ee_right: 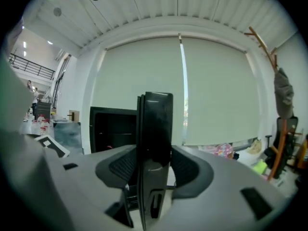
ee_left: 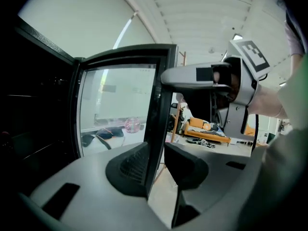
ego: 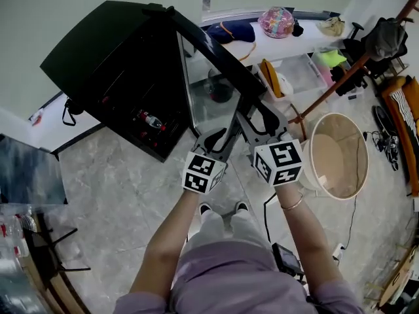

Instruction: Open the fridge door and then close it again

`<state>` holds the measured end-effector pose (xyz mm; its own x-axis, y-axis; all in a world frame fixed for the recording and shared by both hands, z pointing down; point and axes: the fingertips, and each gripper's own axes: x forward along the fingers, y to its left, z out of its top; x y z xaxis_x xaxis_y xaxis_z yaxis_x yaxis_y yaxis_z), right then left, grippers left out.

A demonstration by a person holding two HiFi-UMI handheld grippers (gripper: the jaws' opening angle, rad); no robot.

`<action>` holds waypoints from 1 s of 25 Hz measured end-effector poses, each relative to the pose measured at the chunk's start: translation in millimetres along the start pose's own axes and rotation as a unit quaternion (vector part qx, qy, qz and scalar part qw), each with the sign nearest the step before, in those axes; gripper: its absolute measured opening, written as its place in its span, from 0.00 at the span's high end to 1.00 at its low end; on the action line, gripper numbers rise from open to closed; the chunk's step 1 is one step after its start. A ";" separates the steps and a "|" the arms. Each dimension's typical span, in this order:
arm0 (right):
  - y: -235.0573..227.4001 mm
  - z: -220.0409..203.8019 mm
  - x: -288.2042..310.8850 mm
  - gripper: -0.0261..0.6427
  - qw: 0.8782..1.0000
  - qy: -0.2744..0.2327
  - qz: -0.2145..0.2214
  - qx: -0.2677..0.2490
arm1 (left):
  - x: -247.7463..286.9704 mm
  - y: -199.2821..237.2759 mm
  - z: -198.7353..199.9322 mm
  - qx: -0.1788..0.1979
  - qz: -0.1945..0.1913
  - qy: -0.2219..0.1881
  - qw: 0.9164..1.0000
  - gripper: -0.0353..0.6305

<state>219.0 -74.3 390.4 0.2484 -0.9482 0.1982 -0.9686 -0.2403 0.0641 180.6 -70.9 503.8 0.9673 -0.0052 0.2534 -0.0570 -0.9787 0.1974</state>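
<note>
While the fridge door [ego: 203,77] stands wide open at frame centre, your right gripper [ego: 256,118] clamps its edge and your left gripper [ego: 222,136] only straddles it; an uneven swing shut could wrench it loose.

The fridge door [ego: 216,77] stands edge-on between the jaws of the left gripper [ego: 219,139] and of the right gripper [ego: 262,126], which sit side by side. The fridge [ego: 124,64], with a bottle [ego: 152,120] in it, lies left of both jaws. A round tub [ego: 337,159] sits on the floor right of them. Beyond the door, a table [ego: 308,36] carries a bag [ego: 276,21].
</note>
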 end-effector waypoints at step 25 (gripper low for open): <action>-97.1 -12.4 22.0 0.66 0.994 0.004 -0.104 0.029 | 21.3 74.8 58.0 -0.029 0.081 -0.031 0.996 0.88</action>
<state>318.6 -69.2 400.6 0.4440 -0.8748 0.1938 -0.8950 -0.4434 0.0488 211.2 -156.1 469.0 0.9577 -0.1763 0.2273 -0.2256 -0.9506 0.2133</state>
